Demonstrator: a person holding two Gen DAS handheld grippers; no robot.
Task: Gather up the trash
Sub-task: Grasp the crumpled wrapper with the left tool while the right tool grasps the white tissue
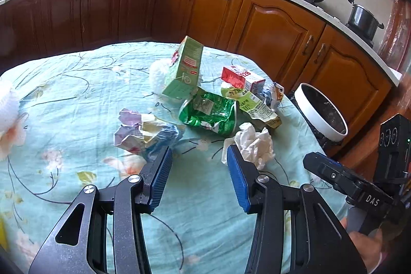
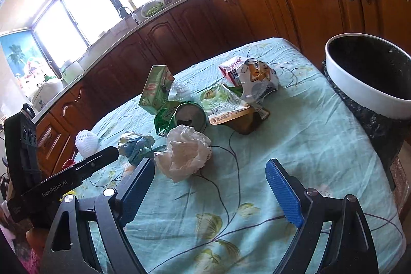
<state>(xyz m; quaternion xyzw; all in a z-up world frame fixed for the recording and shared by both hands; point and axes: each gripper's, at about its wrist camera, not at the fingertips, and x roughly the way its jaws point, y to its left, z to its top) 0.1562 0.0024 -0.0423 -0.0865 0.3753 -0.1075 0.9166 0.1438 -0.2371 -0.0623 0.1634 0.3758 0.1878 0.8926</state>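
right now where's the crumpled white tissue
On the tablecloth nearest both claws: the crumpled white tissue lies just before the green foil bag.

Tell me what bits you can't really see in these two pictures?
- Bin: its bottom is lost in the dark inside, both views.
- Green carton: the white net thing sits partly behind it in the left view.
- Small print on the crumpled green bag: too small to read.
- Window: glare washes out what's outside, right view.
- Table: its near edge is hidden by the left gripper.
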